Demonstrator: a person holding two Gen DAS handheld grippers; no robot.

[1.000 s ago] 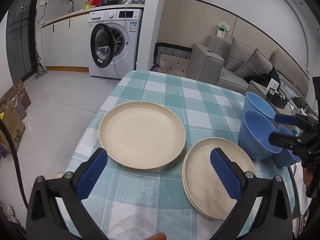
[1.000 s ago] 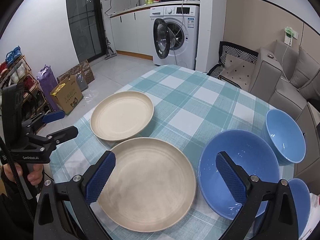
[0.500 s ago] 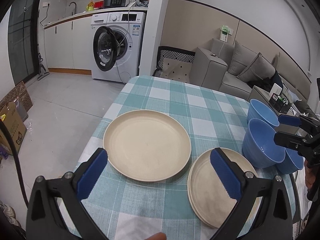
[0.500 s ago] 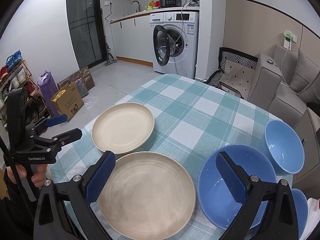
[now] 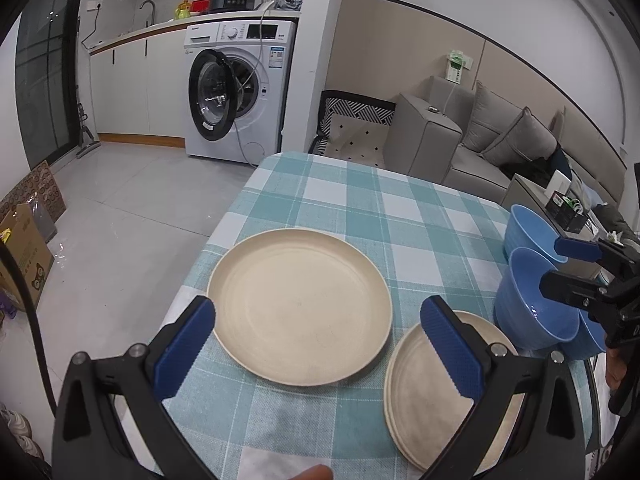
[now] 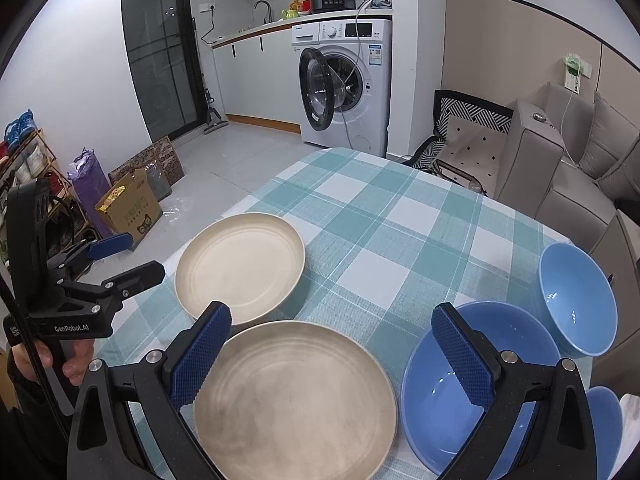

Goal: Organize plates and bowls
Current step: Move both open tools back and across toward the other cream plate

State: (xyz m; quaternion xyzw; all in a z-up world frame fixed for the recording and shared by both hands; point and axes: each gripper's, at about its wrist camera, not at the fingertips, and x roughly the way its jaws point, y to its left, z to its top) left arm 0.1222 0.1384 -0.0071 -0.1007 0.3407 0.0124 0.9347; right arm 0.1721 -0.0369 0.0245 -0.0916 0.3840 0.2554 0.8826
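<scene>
Your left gripper (image 5: 318, 338) and right gripper (image 6: 332, 346) hang spread, empty; the beige plate (image 5: 300, 306) at twelve o'clock.

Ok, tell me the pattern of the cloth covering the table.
The checked teal-and-white tablecloth has a plaid pattern, clearest in the right wrist view.

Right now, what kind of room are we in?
Probably a small apartment's open living area: a washing machine under a kitchen counter, a grey sofa, and a table with a checked cloth.
</scene>
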